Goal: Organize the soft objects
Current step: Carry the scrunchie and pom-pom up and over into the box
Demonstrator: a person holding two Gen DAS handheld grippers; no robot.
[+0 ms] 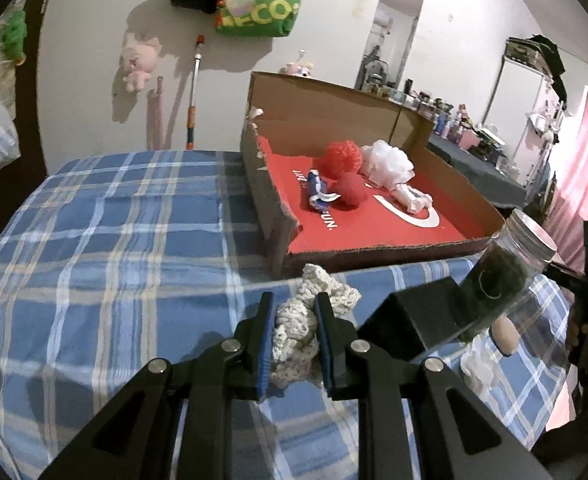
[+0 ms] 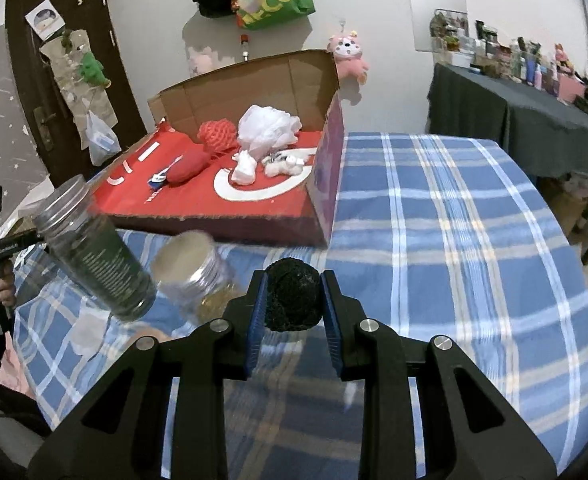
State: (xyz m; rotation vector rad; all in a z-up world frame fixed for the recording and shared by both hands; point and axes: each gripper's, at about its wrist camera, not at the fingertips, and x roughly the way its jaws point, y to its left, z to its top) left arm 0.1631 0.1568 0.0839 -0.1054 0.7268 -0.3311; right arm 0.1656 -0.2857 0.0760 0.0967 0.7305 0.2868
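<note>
Left gripper (image 1: 294, 344) jaws clamp a limp, light crocheted cloth (image 1: 301, 332) mid-bunch; right gripper (image 2: 294, 304) jaws squeeze a springy black sponge ball (image 2: 292, 300)

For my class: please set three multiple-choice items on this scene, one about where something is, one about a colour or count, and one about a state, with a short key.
1. Where does the white mesh pouf lie?
A. inside the cardboard box
B. on the checked cloth
C. in a jar

2. What colour is the sponge between the right gripper's fingers?
A. red
B. black
C. yellow

3. What is the state of the left gripper?
A. wide open and holding nothing
B. shut on a jar
C. shut on the cream crocheted cloth

Key:
1 A, the pouf rests on the box's red floor beside the red pouf.
2 B, the lump gripped there is dark black.
3 C, both blue pads press the cloth's sides.
</note>
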